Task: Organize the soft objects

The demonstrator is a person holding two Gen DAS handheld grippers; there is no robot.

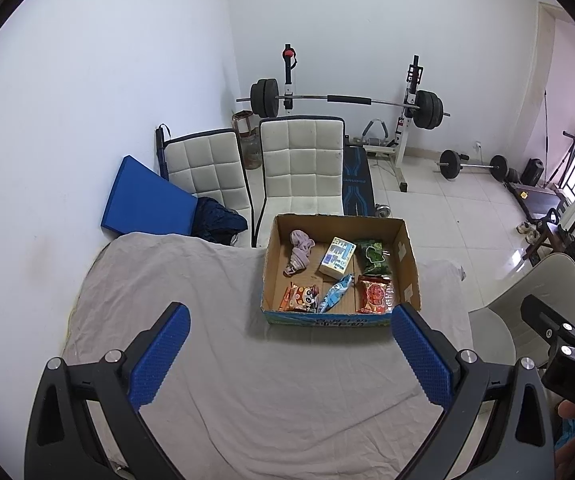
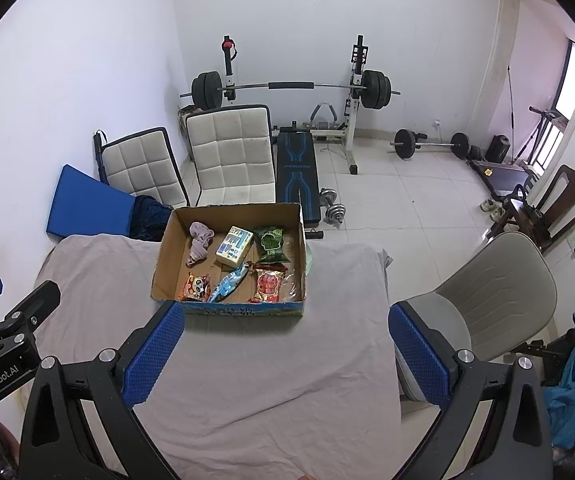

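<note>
An open cardboard box [image 1: 409, 264] [image 2: 165, 256] stands at the far edge of a table covered with a grey cloth [image 1: 215, 320] [image 2: 267, 360]. Inside lie a crumpled pink cloth [image 1: 300, 249] [image 2: 199, 242], a pale tissue pack [image 1: 337, 263] [image 2: 234, 246], a green snack bag [image 1: 374, 257] [image 2: 270, 243], a red snack bag [image 1: 375, 294] [image 2: 269, 285], a blue packet [image 1: 335, 294] [image 2: 229, 282] and an orange cartoon packet [image 1: 300, 298] [image 2: 196, 286]. My left gripper [image 1: 289, 314] hovers open just short of the box, holding nothing. My right gripper [image 2: 286, 314] is also open and holds nothing, nearer the table's right side.
Two white padded chairs [image 1: 299, 164] [image 2: 231, 152] stand behind the table, with a blue mat [image 1: 143, 200] against the wall. A barbell rack [image 1: 347, 100] and bench [image 2: 297, 168] fill the back. A beige chair [image 2: 487, 288] stands right of the table.
</note>
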